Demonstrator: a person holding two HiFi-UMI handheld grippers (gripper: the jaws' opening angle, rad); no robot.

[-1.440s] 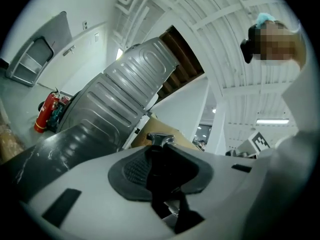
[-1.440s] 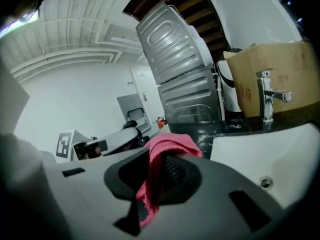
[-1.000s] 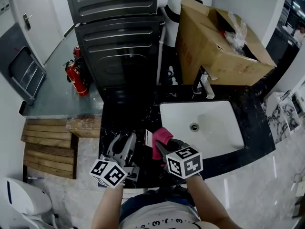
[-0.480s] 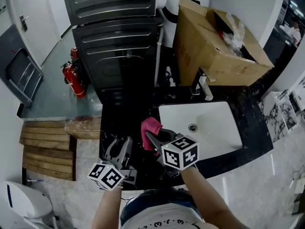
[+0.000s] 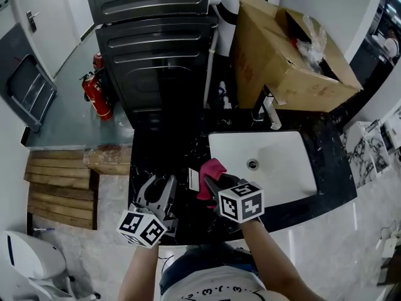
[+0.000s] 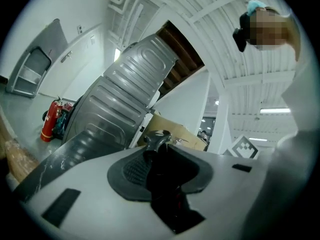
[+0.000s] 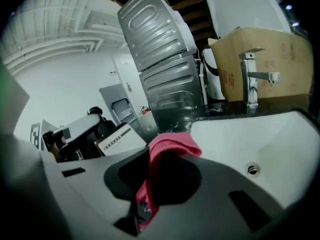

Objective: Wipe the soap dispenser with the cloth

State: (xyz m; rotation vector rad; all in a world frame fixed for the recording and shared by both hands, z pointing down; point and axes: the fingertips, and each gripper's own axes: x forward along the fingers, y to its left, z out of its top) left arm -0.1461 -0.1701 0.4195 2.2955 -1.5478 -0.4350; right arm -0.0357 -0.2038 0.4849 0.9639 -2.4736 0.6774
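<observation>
– What has been shifted?
– The cloth [image 7: 170,149], clamped in the right claw [image 7: 160,179], has been drawn off the soap dispenser [image 6: 157,140]. That is gripped in the part-closed left claw [image 6: 161,171], just left of the right claw.
– Step?
– Wiping, judged mid-stroke; another pass is called for. Room is left beyond by the surface [image 5: 156,155] and sink [image 5: 282,168].

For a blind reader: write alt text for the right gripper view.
The right gripper clamps a pink cloth beside a white sink. At left, the left gripper holds a labelled soap dispenser; a faucet and cardboard box stand behind.
</observation>
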